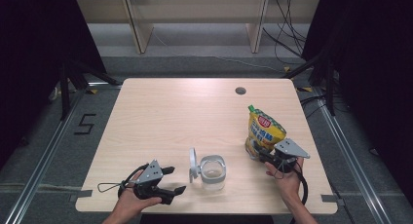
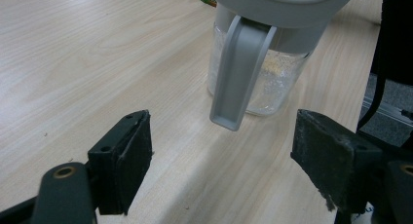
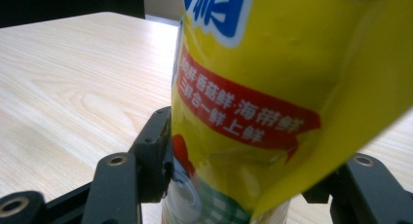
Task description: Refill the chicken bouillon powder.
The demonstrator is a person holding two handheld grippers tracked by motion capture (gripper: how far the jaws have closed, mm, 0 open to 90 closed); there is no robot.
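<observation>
Right claw [image 1: 263, 155] clamped on the lower part of a yellow pouch [image 1: 263, 131], near the right edge of the surface [image 1: 160, 117], toward the near right corner. Pouch held upright with a slight tilt, green cap [image 1: 251, 108] at the top, pointing toward the far edge. In the right gripper view, black jaws pressed against both sides of the pouch [image 3: 272, 87], red band with white lettering facing the camera, bottom of the pouch lifted off the wood or just above it; hard to tell which.

Left claw [image 1: 176, 179] wide open and holding nothing, close to the near edge, left of middle. Jaws spread well apart in the left gripper view, pointed at the jar [image 2: 258, 73].

Clear jar [image 1: 213, 173] standing upright near the near edge, about midway between the two claws, apart from both. Grey lid [image 1: 193, 164] swung open and standing on edge at the jar's left side, between the jar and the left claw. Grey clasp [image 2: 238, 73] hanging down the jar's front in the left gripper view, its tip just above the wood. A little pale, grainy content inside at the bottom of the jar.

Small round hole [image 1: 240, 90] near the far edge, right of middle. Loop of cable [image 1: 109, 187] trailing left from the left claw, over the near left corner.
</observation>
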